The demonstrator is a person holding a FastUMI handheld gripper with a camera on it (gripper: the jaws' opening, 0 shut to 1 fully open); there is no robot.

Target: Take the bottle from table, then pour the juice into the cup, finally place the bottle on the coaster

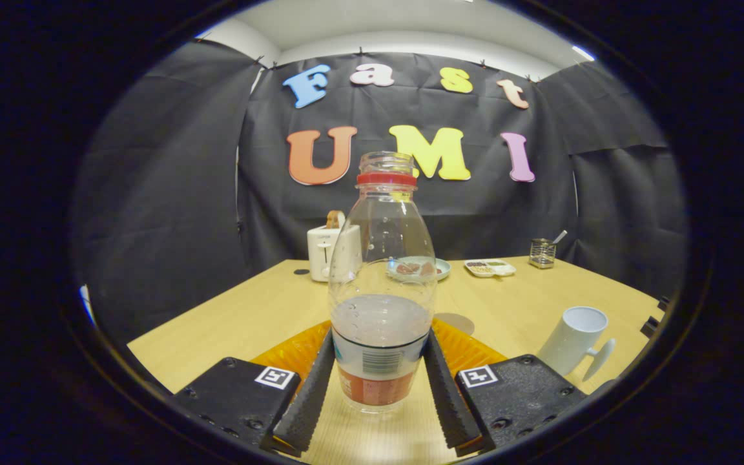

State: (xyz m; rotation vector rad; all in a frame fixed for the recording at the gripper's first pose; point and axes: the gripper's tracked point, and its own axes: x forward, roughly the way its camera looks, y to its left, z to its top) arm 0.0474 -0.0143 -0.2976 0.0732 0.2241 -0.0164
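The gripper (380, 387) pinched the bottle (382, 284) low on its label, keeping it upright and the open neck spill-free. The cup (572, 339) waited just off to the right for the pour.

Wooden table (249, 316) carrying bottle (382, 284), white cup (575, 339), toaster (327, 252), plate (440, 268), compartment dish (489, 267)

The bottle (382, 303) stands between the jaws; cup (572, 339) to its right.
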